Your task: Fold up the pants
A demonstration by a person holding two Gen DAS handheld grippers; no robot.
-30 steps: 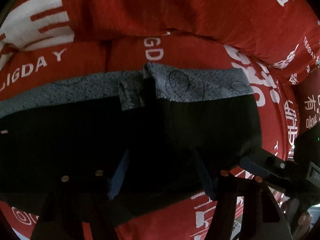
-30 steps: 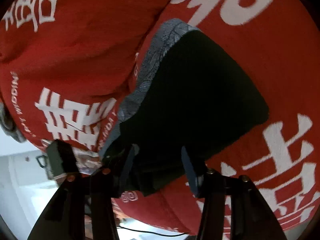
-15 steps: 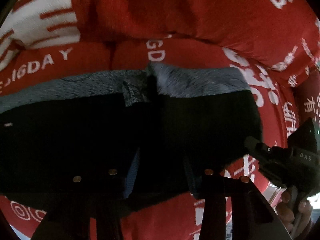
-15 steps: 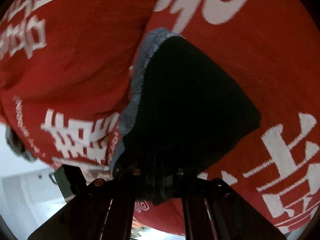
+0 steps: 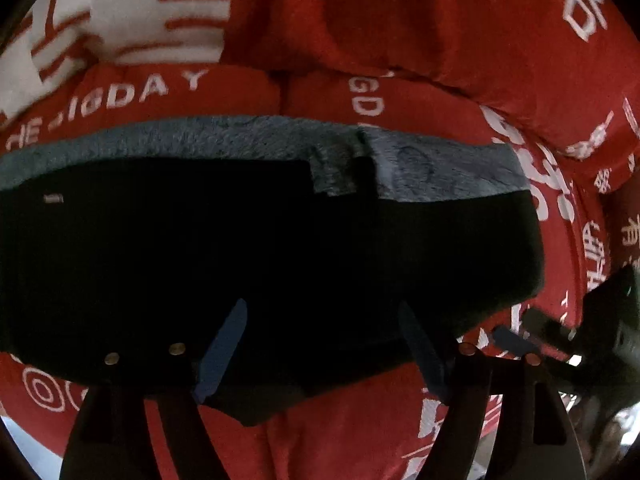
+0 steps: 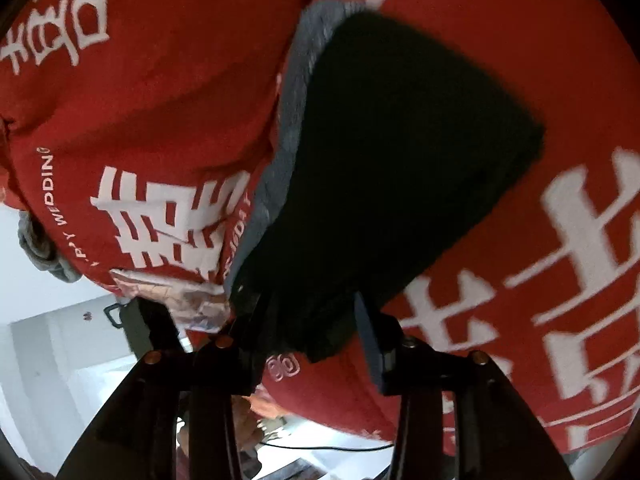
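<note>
The black pants [image 5: 260,248], folded with a grey-blue fleece lining [image 5: 436,172] showing along the far edge, lie on a red blanket [image 5: 440,40]. My left gripper [image 5: 320,320] is open over the pants' near edge, fingers apart. In the right wrist view the pants [image 6: 400,152] lie as a dark folded slab with the grey lining [image 6: 288,128] on the left. My right gripper [image 6: 308,312] is open, its fingers straddling the near corner of the pants. The right gripper also shows at the lower right of the left wrist view [image 5: 600,320].
The red blanket with white lettering [image 6: 140,100] covers the bed and bunches up behind the pants. The bed edge and a pale floor [image 6: 60,360] show at lower left in the right wrist view. A grey cloth [image 6: 36,240] lies at the blanket's left edge.
My right gripper was shut on the pants' corner half a second ago and has opened. My left gripper has opened wider. The pants lie flat on the blanket.
</note>
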